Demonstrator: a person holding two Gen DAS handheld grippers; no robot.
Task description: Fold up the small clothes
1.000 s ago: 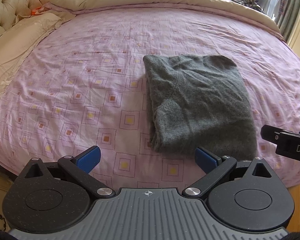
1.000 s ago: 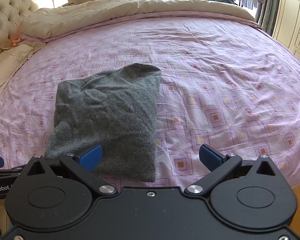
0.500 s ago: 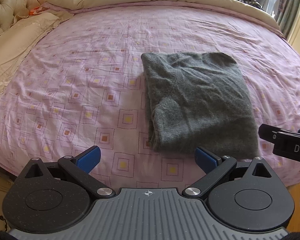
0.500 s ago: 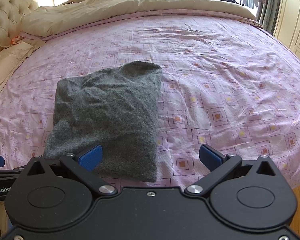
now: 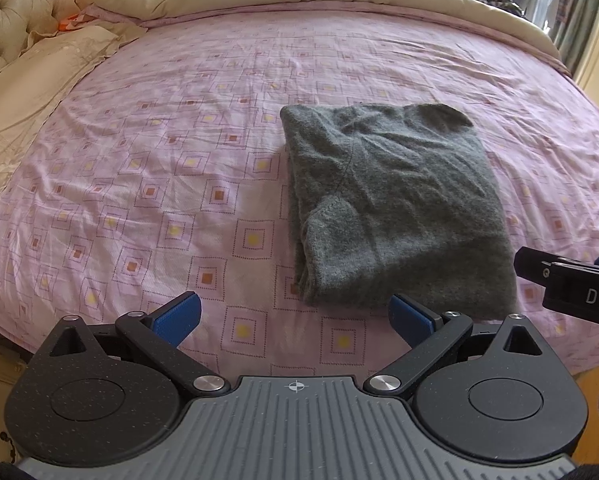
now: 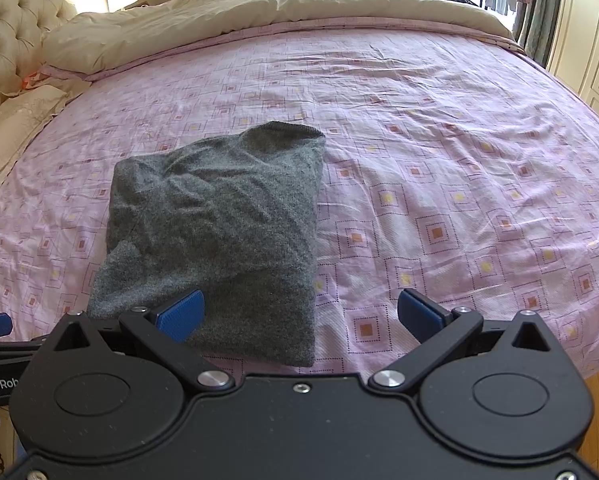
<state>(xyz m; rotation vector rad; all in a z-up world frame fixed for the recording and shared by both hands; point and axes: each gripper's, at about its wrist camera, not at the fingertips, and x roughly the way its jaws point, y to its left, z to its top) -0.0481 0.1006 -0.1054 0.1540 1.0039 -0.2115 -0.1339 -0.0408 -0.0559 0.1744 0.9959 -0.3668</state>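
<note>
Over the last second little changed: the folded dark grey knitted garment (image 5: 395,208) sat unmoved, right of centre in the left wrist frame on the pink square-patterned bedsheet (image 5: 159,184). You only drifted both claws back a bit, so it slid slightly up the frame. The fold looked finished, judging by its compact rectangle.

Your left claw (image 5: 295,318) had its blue pads spread apart, holding nothing. Your right claw (image 6: 299,314) was likewise apart and empty, with its left pad (image 6: 179,314) over the garment's near edge.

Writing: "DA" in white, cut off, lower right of the left frame; "GenRob", cut off, lower left of the right frame.
</note>
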